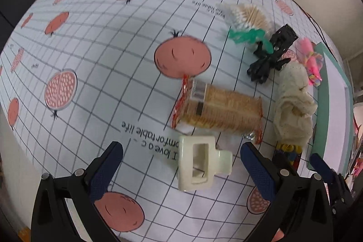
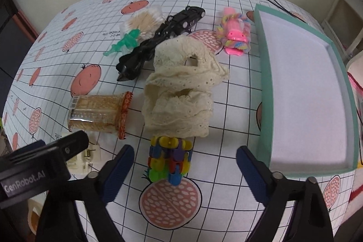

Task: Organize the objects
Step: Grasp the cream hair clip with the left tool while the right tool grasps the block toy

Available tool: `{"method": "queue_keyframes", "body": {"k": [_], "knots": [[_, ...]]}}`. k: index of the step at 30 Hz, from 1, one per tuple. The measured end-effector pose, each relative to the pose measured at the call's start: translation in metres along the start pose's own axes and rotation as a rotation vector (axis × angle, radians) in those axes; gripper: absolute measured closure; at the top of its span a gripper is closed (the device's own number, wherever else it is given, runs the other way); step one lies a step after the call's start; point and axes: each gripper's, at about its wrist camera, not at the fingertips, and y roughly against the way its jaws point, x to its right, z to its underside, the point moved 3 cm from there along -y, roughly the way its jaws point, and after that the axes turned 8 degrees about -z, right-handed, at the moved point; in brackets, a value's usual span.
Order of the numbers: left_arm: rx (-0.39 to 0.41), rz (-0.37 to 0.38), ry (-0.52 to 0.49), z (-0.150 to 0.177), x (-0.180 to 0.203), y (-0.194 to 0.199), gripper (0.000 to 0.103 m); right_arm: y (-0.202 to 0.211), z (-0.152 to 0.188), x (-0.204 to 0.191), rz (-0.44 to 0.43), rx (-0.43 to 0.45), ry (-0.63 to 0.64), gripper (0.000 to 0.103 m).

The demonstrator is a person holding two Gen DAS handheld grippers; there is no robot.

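Note:
My left gripper [image 1: 181,165] is open, its blue fingers either side of a cream hair claw clip [image 1: 200,162] lying on the tablecloth. Just beyond lies a clear pack of crackers [image 1: 220,109]. My right gripper [image 2: 185,165] is open around a multicoloured plastic block toy [image 2: 171,159], without touching it. Beyond that toy lies a heap of cream lace [image 2: 181,92]. A teal tray with a white inside [image 2: 304,92] stands at the right. The left gripper's body [image 2: 43,162] shows at the lower left of the right wrist view, over the cream clip [image 2: 85,158].
Further back lie a bundle of cotton swabs [image 2: 145,20], a green plastic figure [image 2: 124,42], a black cable with plug [image 2: 163,37] and a pink fuzzy toy [image 2: 234,34]. The pomegranate-print tablecloth [image 1: 90,49] stretches away to the left. A wall stands behind the table.

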Motion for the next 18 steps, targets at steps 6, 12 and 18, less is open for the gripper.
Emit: {"method": "queue_keyframes", "body": {"k": [6,12,18], "knots": [[-0.010,-0.001,-0.007,0.004,0.001,-0.001,0.008,-0.003,-0.001,0.004,-0.023,-0.021,-0.022,0.036],[-0.032,0.008,-0.007,0.010,0.001,-0.004,0.024,-0.002,-0.002,0.000,-0.058,-0.038,-0.015,0.061],[-0.058,0.024,-0.018,0.019,0.002,-0.007,0.048,0.002,0.003,0.003,-0.063,-0.036,-0.025,0.062]]}}
